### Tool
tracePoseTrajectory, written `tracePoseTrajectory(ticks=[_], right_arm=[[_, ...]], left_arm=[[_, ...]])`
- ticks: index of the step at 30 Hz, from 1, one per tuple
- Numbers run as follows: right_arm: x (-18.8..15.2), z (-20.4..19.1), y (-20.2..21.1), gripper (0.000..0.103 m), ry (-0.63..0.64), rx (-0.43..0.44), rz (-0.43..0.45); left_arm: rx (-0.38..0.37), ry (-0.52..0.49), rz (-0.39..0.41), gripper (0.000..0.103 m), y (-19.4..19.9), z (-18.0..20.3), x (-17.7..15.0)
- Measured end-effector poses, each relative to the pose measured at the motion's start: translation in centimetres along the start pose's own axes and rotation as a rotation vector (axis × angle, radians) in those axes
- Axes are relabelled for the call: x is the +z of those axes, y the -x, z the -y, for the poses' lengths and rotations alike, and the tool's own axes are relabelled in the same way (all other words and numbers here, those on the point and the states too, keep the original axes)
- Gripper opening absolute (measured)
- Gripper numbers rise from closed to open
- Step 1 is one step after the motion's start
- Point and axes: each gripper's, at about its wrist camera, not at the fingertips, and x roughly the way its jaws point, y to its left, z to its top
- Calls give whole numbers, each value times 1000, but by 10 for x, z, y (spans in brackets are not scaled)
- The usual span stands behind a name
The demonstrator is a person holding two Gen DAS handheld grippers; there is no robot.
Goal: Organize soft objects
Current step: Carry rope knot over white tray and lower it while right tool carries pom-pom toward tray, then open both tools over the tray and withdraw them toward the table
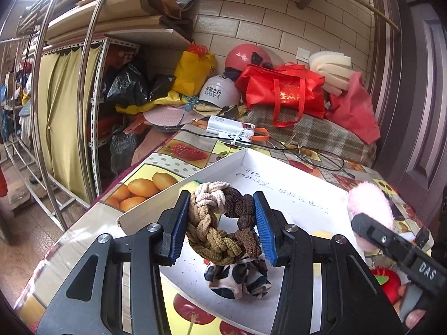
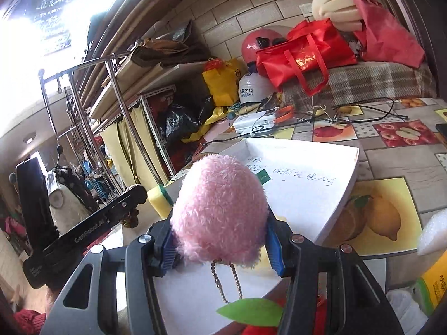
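A fruit-print table (image 1: 156, 178) in a cluttered storeroom carries a white tray (image 1: 293, 195).

The left gripper (image 1: 222, 224) pinches a braided hair-tie ring (image 1: 220, 223) between its blue pads, above a cow-print scrunchie (image 1: 237, 277) lying in the tray at 6 o'clock. The right gripper (image 2: 223, 240) clamps a pink plush ball (image 2: 220, 212) over the tray's near edge; a yellow sponge (image 2: 159, 198) sits at its 10 o'clock.

**Two wrist views, one box**

Left wrist camera: close, looking down-forward over the white box (image 1: 293, 195) toward the tiled wall (image 1: 265, 22). Right wrist camera: same facing, rolled, from the box's right. Shared: box, bench (image 2: 391, 150), red bag (image 2: 304, 53).
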Motion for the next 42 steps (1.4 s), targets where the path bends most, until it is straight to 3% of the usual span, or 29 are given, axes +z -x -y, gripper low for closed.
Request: tracePoseTrajectory(ticks=[7,9,16,23,24,25,26,28,29,42], right_arm=[[26,48,-5,53,-22,-153,65],[28,56,-6,53,-49,-161,57],[24,12,-12,55,164,-172,68],[25,-5,-33,56,228,-209,40],[25,-5,-34,61,235,-215,37],[24,-6,-35,79,241,-220,33],[24,-6,-35,86,240,-245,34],[26,-1,-35,100,216,-266,36],[26,2,-34,103,201,-271,37],[22,-12,-18,103,251,-345,147]], left_arm=[[-26,-73,8,45,-8,18,3],[-43,-90,3,45,-14,24,5],[-48,-149,-11,47,-24,41,6],[-9,-121,-20,56,-27,36,7],[-2,-113,-20,64,-27,34,7],[4,-106,-16,75,-27,33,7],[17,-94,-3,78,-25,31,7],[17,-73,15,102,-21,27,7],[22,-66,22,103,-20,26,7],[83,-35,70,103,-11,20,6]])
